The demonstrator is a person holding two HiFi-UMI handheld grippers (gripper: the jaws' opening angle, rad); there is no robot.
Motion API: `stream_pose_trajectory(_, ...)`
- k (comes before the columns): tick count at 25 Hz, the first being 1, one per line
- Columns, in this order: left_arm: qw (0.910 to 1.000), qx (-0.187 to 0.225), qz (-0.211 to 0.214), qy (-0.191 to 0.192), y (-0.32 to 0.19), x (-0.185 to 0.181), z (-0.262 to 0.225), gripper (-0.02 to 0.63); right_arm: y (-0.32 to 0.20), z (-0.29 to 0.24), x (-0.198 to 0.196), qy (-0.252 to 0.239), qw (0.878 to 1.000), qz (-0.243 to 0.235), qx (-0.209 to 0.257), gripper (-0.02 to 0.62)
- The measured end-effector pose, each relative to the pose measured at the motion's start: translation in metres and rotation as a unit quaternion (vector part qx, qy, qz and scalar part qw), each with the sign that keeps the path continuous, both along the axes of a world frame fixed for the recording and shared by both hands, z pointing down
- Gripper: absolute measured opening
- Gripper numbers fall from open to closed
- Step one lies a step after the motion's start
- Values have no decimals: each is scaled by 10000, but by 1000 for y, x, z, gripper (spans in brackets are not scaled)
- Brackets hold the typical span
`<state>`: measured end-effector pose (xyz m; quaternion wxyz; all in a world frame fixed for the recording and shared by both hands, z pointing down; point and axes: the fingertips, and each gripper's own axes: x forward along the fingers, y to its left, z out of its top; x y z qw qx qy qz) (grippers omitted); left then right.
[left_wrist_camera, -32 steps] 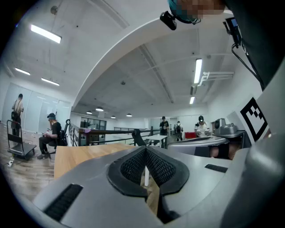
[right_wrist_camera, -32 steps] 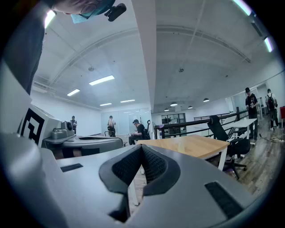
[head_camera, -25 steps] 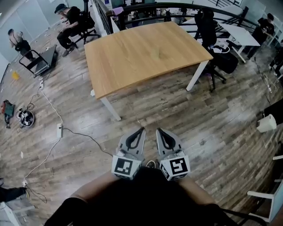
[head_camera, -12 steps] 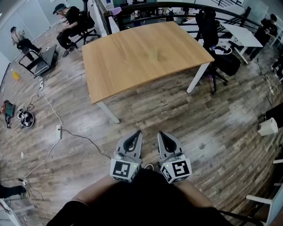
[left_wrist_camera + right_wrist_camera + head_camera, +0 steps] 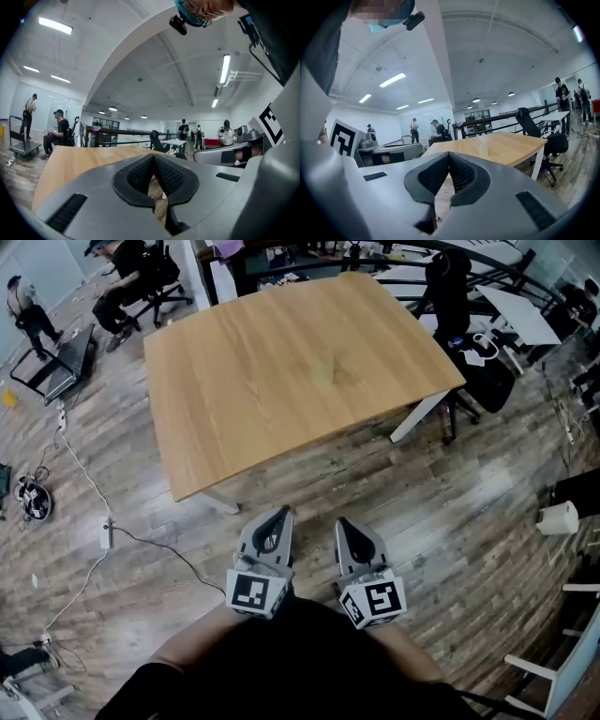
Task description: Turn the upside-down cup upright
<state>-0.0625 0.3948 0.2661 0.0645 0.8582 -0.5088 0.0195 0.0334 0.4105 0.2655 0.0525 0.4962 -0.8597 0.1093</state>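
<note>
A small, pale, see-through cup (image 5: 326,371) stands near the middle of the wooden table (image 5: 225,399); it is too blurred to tell which way up it is. It shows as a small clear shape (image 5: 483,149) in the right gripper view. My left gripper (image 5: 281,513) and right gripper (image 5: 341,521) are side by side close to my body, over the floor and short of the table's near edge. Both point at the table, are shut and hold nothing. In the left gripper view the jaws (image 5: 153,157) meet, and likewise in the right gripper view (image 5: 449,153).
A black office chair (image 5: 452,287) and a white desk (image 5: 525,315) stand right of the table. People sit and stand at the far left (image 5: 122,268). A cable with a power strip (image 5: 106,532) lies on the wood floor, and a white object (image 5: 560,517) sits at the right.
The table has come nearer and fills more of the head view. Both grippers have travelled towards it together, still shut and side by side.
</note>
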Motion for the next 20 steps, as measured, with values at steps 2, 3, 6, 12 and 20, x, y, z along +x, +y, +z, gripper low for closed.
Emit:
stream_pose_trajectory(2, 9999, -124, 115, 18, -50, -2, 1, 6, -52, 0, -6, 30, 10000, 68, -34, 14)
stream_pose_trajectory(3, 9997, -152, 207, 29, -74, -2, 0, 6, -76, -1, -9, 56, 9999, 102, -17, 14)
stream_pose_trajectory(6, 9987, -194, 469, 33, -136, -5, 0, 6, -143, -3, -16, 105, 9996, 266, 35, 14)
stream_pose_trajectory(12, 9986, -150, 511, 54, -241, -9, 4, 6, -247, 5, -10, 161, 9985, 520, 19, 14)
stream_pose_trajectory(20, 9990, -257, 268, -255, -358, 12, 44, 6, -373, 44, 14, 408, 9987, 302, -42, 14)
